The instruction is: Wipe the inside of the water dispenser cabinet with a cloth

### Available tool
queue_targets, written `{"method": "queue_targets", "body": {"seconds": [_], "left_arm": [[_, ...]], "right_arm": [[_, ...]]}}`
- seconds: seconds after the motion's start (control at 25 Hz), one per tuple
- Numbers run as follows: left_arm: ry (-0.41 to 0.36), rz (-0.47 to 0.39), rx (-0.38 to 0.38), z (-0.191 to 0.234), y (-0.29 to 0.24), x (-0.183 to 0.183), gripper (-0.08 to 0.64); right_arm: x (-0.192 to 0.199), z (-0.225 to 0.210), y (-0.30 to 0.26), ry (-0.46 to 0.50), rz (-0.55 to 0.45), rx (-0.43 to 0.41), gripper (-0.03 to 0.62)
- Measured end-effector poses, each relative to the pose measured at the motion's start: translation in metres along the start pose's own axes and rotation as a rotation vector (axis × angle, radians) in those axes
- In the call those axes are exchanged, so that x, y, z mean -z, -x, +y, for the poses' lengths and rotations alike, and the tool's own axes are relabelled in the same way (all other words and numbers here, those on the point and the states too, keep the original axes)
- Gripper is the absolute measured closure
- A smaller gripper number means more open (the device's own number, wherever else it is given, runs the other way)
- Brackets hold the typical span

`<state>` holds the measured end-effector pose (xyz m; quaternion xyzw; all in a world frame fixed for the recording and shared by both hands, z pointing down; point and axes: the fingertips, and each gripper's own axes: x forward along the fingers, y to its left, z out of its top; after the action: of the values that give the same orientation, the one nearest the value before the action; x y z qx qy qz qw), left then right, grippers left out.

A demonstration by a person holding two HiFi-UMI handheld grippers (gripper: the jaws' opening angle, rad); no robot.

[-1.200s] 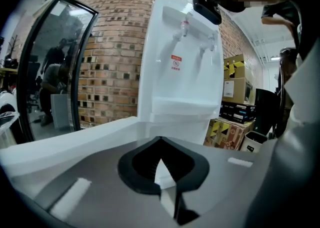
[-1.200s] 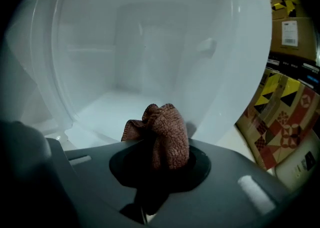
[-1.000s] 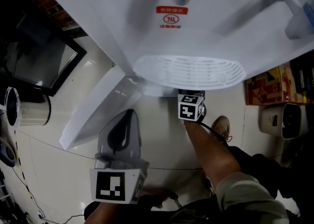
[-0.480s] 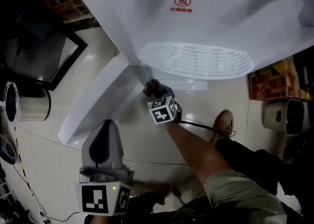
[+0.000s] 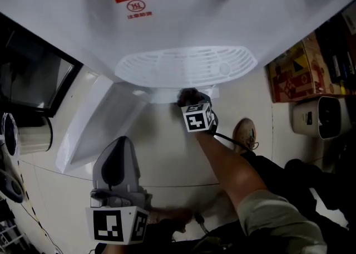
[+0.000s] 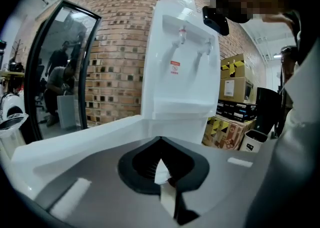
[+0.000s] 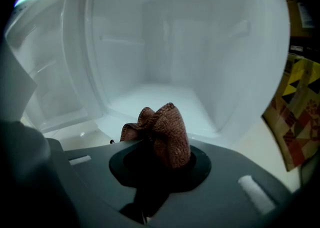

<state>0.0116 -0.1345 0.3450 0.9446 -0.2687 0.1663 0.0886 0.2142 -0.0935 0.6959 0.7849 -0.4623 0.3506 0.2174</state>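
Observation:
The white water dispenser (image 5: 183, 13) fills the top of the head view, its cabinet door (image 5: 94, 125) swung open to the left. My right gripper (image 5: 187, 98) sits just under the drip tray (image 5: 186, 66), at the cabinet's mouth. In the right gripper view it (image 7: 160, 148) is shut on a bunched brown cloth (image 7: 164, 128), which is at the front lip of the white cabinet interior (image 7: 170, 72). My left gripper (image 5: 114, 164) hangs back, low on the left, shut and with nothing in it (image 6: 161, 169); it faces the dispenser (image 6: 182, 72) from a distance.
Cardboard boxes (image 5: 295, 74) and a white appliance (image 5: 320, 116) stand right of the dispenser. A person's shoe (image 5: 245, 134) rests on the tiled floor below the right gripper. A dark framed glass panel (image 5: 28, 80) and a metal container (image 5: 22, 136) are at the left.
The right gripper with the cloth has moved from the door-hinge side rightwards to the middle of the cabinet mouth. The head view has swung. The left gripper is almost unmoved.

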Motion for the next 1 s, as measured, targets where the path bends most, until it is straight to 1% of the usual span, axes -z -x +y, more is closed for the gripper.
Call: {"method": "queue_targets", "body": {"seconds": [0.2, 0.28, 0.32, 0.44, 0.52, 0.6, 0.64, 0.72, 0.8, 0.84, 0.88, 0.92, 0.96, 1.0], "left_arm": [[-0.039, 0.006, 0.076, -0.039, -0.018, -0.001, 0.56], [-0.055, -0.014, 0.098, -0.047, -0.025, -0.004, 0.56], [-0.063, -0.019, 0.096, -0.048, -0.027, -0.005, 0.56], [-0.081, 0.012, 0.063, -0.043, -0.025, -0.002, 0.56], [-0.081, -0.006, 0.023, -0.03, -0.018, -0.008, 0.56], [-0.063, -0.01, -0.022, -0.011, -0.007, -0.016, 0.56], [-0.062, -0.004, -0.032, -0.004, -0.001, -0.02, 0.56], [-0.097, -0.006, -0.03, 0.008, 0.01, -0.032, 0.56], [-0.155, -0.027, -0.043, 0.024, 0.02, -0.048, 0.558], [-0.19, -0.039, -0.059, 0.036, 0.026, -0.054, 0.511], [-0.224, -0.048, -0.077, 0.05, 0.03, -0.058, 0.442], [-0.252, -0.045, -0.092, 0.063, 0.035, -0.059, 0.438], [-0.269, -0.029, -0.104, 0.076, 0.039, -0.056, 0.419], [-0.276, -0.006, -0.114, 0.089, 0.043, -0.052, 0.409]], "right_arm": [[0.019, -0.069, 0.013, -0.062, 0.026, 0.079, 0.512], [0.024, -0.089, 0.015, -0.085, 0.036, 0.1, 0.512], [0.025, -0.096, 0.015, -0.087, 0.042, 0.104, 0.512], [0.031, -0.106, 0.022, -0.079, 0.074, 0.106, 0.512], [0.03, -0.108, 0.034, -0.062, 0.081, 0.084, 0.512], [0.018, -0.107, 0.048, -0.001, 0.064, 0.032, 0.512], [0.013, -0.109, 0.058, 0.029, 0.063, -0.001, 0.512], [0.001, -0.112, 0.083, 0.086, 0.068, -0.081, 0.511], [-0.032, -0.106, 0.115, 0.178, 0.022, -0.164, 0.511], [-0.05, -0.102, 0.132, 0.231, -0.001, -0.192, 0.511], [-0.064, -0.098, 0.149, 0.282, -0.016, -0.211, 0.511], [-0.076, -0.095, 0.166, 0.328, -0.028, -0.226, 0.511], [-0.085, -0.091, 0.186, 0.363, -0.042, -0.238, 0.511], [-0.093, -0.088, 0.206, 0.381, -0.06, -0.248, 0.511]]}}
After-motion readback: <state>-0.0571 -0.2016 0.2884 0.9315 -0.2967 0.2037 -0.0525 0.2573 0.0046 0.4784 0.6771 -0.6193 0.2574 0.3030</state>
